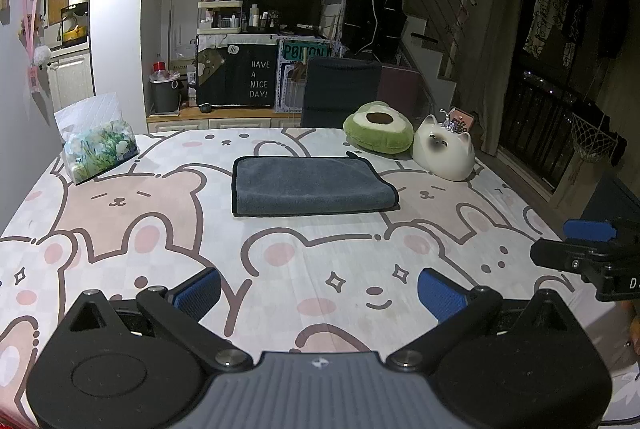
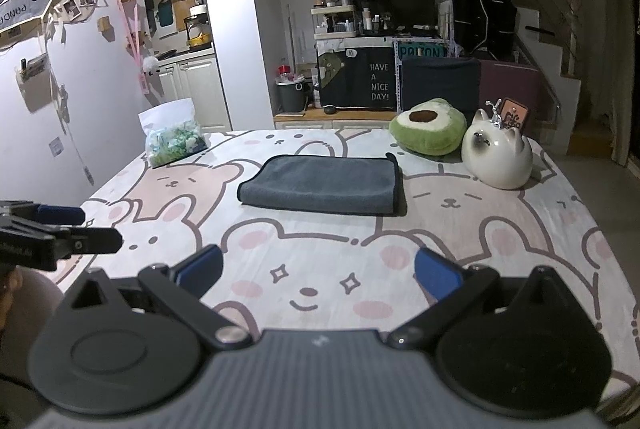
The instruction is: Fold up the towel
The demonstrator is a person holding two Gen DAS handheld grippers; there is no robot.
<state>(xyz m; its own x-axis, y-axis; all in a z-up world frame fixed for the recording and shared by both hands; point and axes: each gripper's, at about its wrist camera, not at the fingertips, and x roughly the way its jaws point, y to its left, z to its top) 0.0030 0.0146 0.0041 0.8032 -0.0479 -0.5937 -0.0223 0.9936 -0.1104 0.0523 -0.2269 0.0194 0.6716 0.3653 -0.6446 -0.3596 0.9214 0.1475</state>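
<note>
- lying flat near the middle of both views, the grey towel sits on the cartoon-bear cloth of the desk, already doubled over at least once, to judge from the rounded fold along its near edge.
- its long axis runs left to right across the frame, so the short ends face the two sides and the folded edge faces the jaws.
- left gripper hovers low at the bottom of its view, jaws spread wide and holding nothing, well apart from the towel, which lies straight ahead and up-frame.
- right gripper is likewise wide and empty, with the towel ahead and a touch left of centre.
- neither hand looks clearly nearer; each seems placed to take its own short end.
- avocado cushion and white cat figure stand at the upper right, the cat near the towel's right end, so a fold from that side wants care.
- a bag of flowers stands at the upper left, well clear.
</note>
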